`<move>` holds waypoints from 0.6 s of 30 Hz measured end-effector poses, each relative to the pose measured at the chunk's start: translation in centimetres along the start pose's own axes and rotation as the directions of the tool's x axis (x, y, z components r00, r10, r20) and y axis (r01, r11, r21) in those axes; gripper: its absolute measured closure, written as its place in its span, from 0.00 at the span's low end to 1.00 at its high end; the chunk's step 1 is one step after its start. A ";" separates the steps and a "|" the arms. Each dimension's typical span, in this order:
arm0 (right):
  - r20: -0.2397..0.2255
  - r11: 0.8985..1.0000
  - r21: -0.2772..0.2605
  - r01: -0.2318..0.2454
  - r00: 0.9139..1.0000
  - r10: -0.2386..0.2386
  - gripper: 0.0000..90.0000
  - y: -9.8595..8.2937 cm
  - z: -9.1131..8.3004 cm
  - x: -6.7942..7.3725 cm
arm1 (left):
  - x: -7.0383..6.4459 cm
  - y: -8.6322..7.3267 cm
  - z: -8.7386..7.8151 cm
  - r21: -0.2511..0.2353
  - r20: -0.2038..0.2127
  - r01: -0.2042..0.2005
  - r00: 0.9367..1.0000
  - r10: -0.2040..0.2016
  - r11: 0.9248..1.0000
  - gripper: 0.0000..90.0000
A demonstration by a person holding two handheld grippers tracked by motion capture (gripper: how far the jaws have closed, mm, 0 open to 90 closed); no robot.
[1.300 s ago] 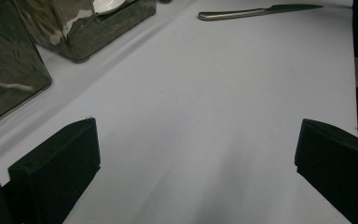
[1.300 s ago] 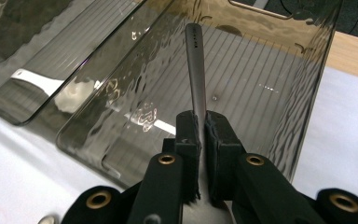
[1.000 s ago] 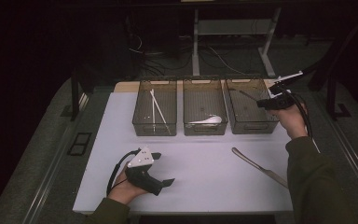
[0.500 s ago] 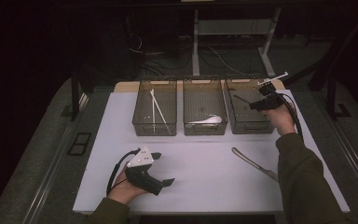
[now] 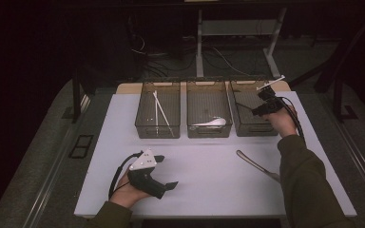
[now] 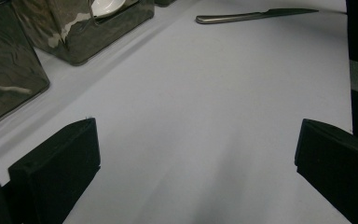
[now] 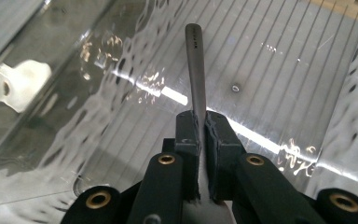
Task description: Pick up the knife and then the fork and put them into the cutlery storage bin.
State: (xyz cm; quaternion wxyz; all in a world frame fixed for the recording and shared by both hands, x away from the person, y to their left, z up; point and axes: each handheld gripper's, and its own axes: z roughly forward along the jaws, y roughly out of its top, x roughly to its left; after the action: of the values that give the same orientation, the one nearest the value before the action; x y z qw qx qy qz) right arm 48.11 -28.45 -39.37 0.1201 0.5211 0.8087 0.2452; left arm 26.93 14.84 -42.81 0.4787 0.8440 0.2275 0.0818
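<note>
While three bins (image 5: 208, 115) line up, right gripper (image 7: 199, 135) jaws pinch one utensil (image 7: 195, 70); left gripper (image 6: 191, 186) jaws gape empty.

Black grippers, brass screws, grey plate, dark sleeves

Brushed matt metal utensil handle (image 7: 195, 70), glossy clear plastic bin (image 7: 279, 60), matt white tabletop (image 6: 205, 116), matt blk gripper pads (image 7: 186, 133).

Three clear bins stood in a row at the far edge of the worktop (image 5: 209, 190). The right hand-held gripper (image 5: 261, 108) hung over the right bin (image 5: 247, 124). A knife (image 5: 256, 165) lay on the near right, and the left hand-held gripper (image 5: 167, 186) rested near left.
</note>
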 end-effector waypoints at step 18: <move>-0.024 1.000 0.023 0.010 1.000 -0.009 0.74 -0.3 0.4 0.1 | 0.0 0.0 0.1 0.003 0.001 0.000 1.000 0.000 1.000 0.00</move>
State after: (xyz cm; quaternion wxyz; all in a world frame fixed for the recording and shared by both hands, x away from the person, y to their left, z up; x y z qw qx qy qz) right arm 48.00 -28.39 -39.88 0.1057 0.5157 0.8152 0.2415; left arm 26.93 14.79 -42.84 0.4776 0.8447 0.2274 0.0813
